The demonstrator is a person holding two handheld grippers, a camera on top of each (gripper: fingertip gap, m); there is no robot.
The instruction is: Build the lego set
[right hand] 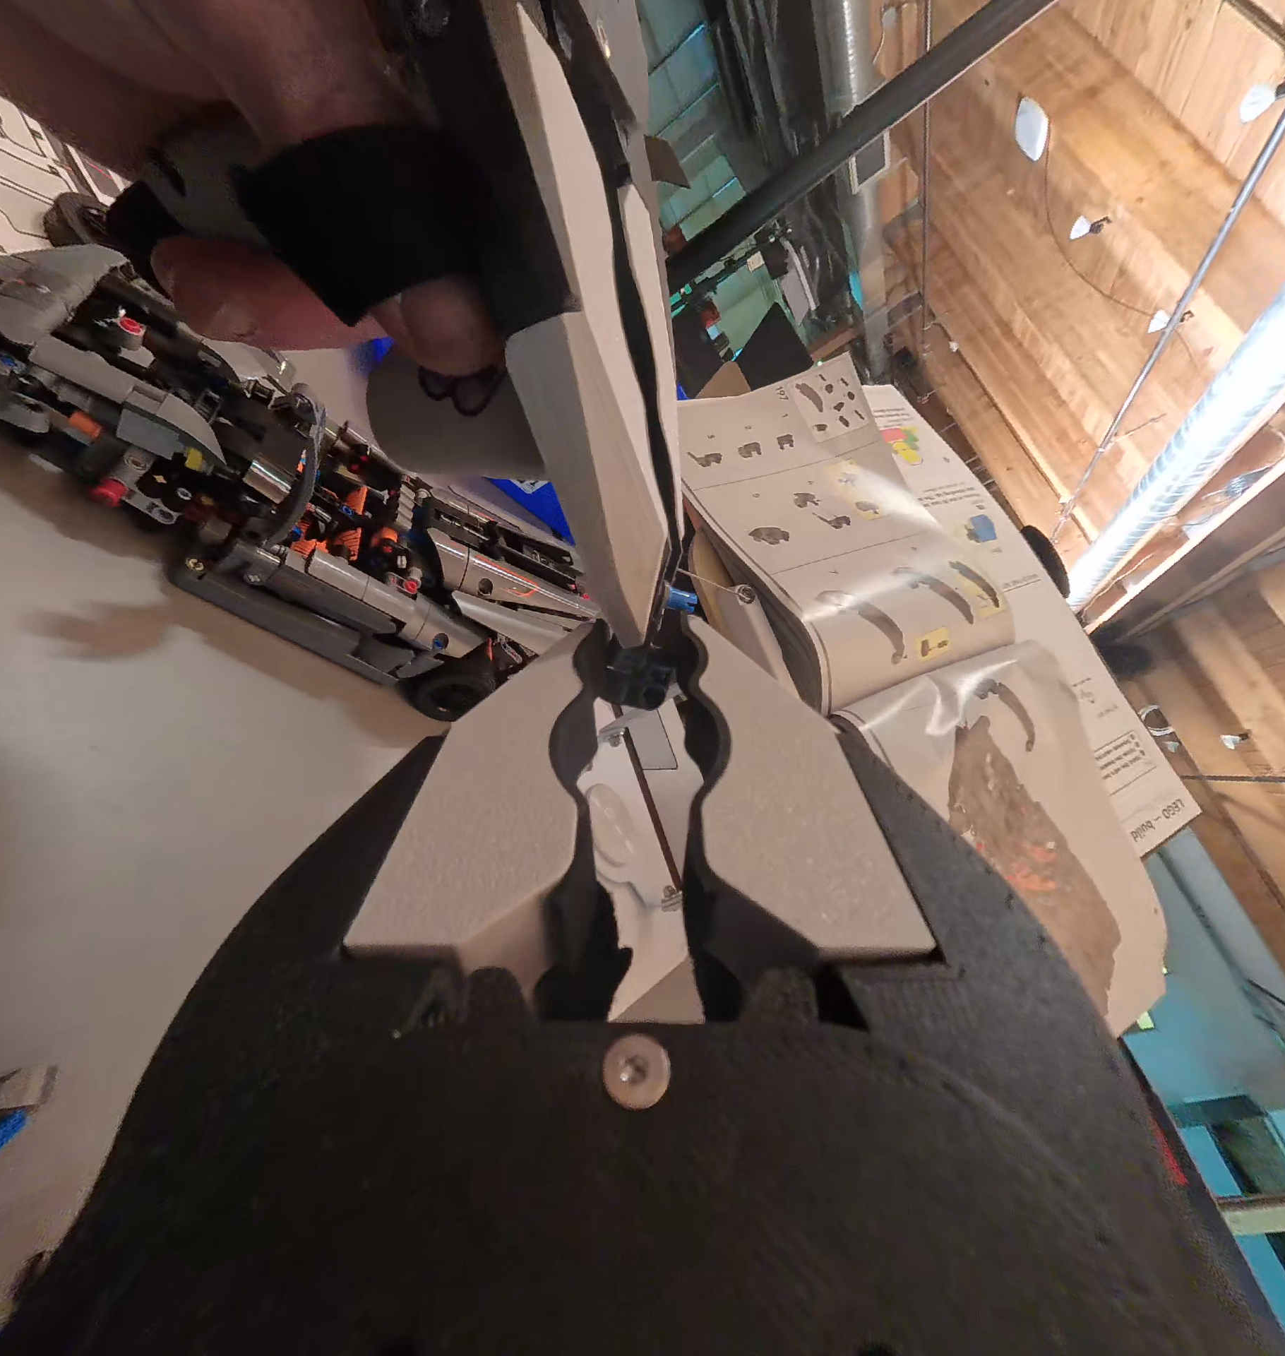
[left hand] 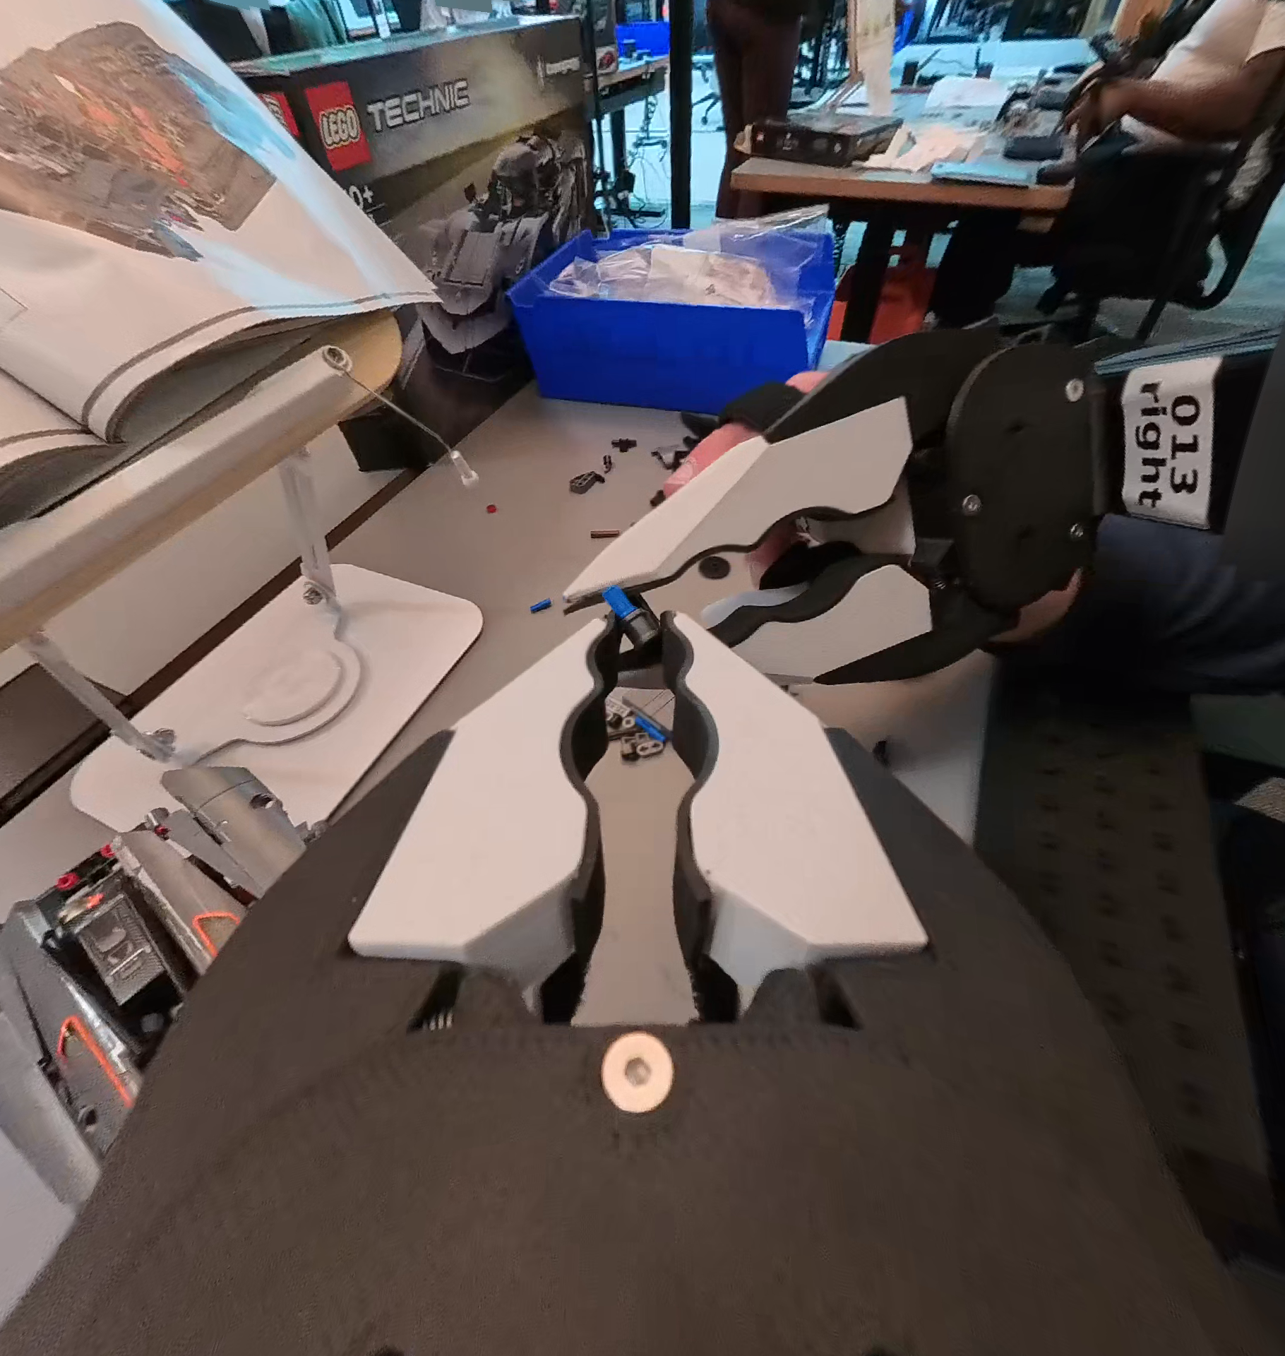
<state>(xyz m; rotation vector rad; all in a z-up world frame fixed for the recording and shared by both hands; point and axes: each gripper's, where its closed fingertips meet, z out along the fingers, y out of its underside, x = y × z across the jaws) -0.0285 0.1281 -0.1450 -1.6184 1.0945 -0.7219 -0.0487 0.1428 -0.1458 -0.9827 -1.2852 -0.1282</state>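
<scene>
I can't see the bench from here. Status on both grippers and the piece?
Left hand-held gripper shut on black connector. Right hand-held gripper shut on blue pin, pin at the connector. Both held above the table; nothing in between.

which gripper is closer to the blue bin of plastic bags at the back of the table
Right. The right gripper reaches in from the blue bin's side of the table, its body nearer the bin. The left gripper sits farther back, toward the table's near edge.
</scene>
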